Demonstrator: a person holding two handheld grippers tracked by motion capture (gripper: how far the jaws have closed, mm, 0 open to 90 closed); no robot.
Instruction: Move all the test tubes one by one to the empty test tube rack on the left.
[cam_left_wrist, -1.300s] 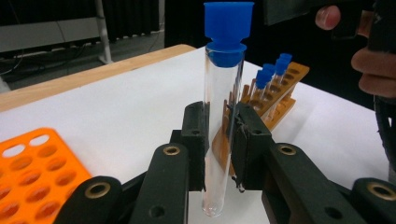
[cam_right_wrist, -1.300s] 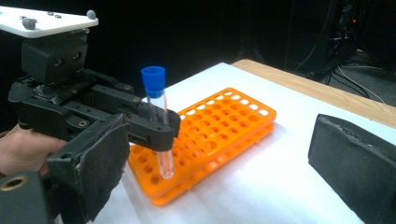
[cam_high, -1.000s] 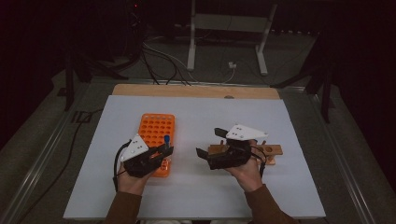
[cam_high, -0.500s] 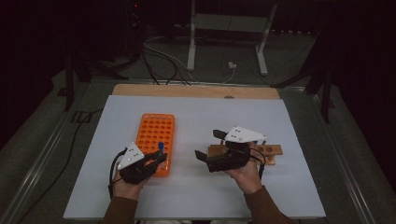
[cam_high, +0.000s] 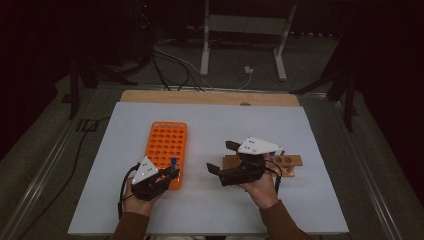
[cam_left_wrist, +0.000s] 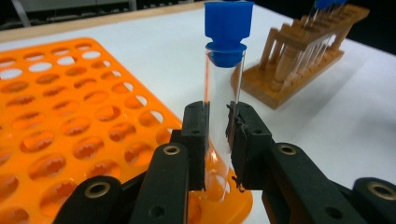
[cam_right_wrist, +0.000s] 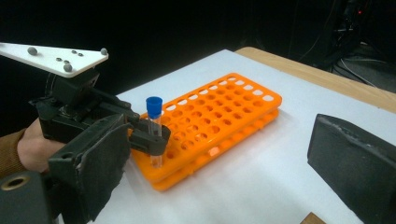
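Now the left hand-held gripper (cam_left_wrist: 217, 140) has lowered the tube (cam_left_wrist: 223, 88) into the orange rack (cam_left_wrist: 70, 130).

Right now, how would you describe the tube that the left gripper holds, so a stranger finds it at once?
On the white table lies an orange tube rack. At its near right corner, the left gripper is shut on a clear test tube, upright, its bottom in a corner hole. Its blue cap marks it: the rack's other holes in view are empty.
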